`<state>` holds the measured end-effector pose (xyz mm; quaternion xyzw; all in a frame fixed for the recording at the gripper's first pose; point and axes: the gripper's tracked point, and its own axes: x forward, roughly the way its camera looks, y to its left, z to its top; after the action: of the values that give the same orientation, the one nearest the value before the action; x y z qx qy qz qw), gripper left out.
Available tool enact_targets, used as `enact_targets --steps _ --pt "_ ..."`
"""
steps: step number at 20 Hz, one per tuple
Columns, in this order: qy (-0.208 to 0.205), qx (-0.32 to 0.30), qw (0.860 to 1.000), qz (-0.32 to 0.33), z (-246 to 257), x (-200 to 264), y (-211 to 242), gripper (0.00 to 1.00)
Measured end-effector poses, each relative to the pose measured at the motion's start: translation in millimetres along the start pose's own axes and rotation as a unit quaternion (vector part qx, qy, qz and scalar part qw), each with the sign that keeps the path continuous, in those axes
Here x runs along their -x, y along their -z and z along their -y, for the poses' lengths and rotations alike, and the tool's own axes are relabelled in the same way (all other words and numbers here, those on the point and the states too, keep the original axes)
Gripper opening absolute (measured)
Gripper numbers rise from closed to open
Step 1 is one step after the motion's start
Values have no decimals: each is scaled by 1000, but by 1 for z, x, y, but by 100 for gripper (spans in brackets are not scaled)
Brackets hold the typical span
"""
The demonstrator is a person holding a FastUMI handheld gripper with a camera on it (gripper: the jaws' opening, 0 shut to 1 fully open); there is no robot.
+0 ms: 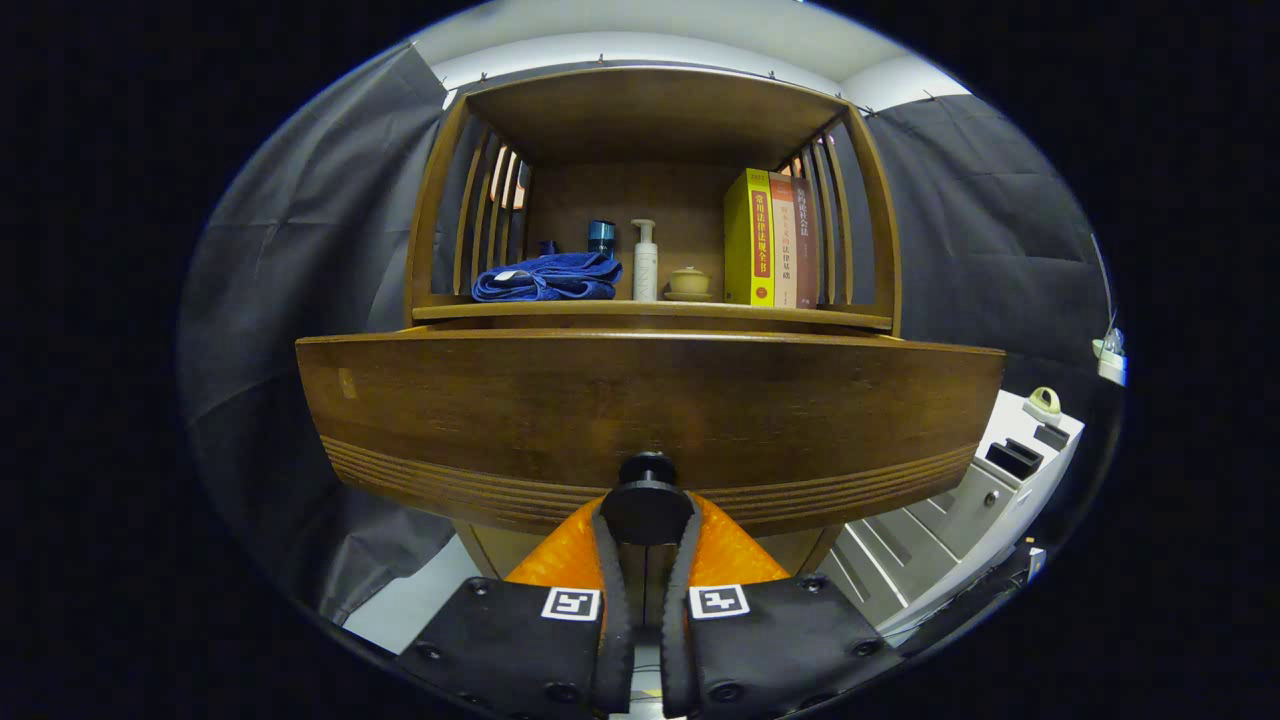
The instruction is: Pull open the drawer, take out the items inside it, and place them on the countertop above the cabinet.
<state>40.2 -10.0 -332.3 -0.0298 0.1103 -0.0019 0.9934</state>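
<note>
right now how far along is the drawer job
Early on. The tool is closed on the drawer knob, both fingers pressing its sides. The drawer front fills the space ahead, so whether it has slid out at all, and what lies inside, cannot be told. Left: finish the pull, lift the items out, and set them on the countertop beside the blue towel.

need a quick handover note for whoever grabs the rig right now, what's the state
Gripper: fingers closed around the drawer knob, one on each side, apparently gripping it.
Drawer: its front looms close; it looks pulled out from under the countertop, but its inside is hidden, so the items in it cannot be seen.
Countertop: towel, bottle, cup and books already stand there.
Done: knob grasped. Left: finish the pull, lift the items out, set them on the countertop.
</note>
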Motion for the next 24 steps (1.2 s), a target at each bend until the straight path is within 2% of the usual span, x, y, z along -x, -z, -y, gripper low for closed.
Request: enact_targets --steps 17,23,24 --pt "-2 9 1000 -16 -1 44 10 19" --pt "9 13 999 -28 1 45 12 19" --pt "13 20 999 -38 1 46 13 24"
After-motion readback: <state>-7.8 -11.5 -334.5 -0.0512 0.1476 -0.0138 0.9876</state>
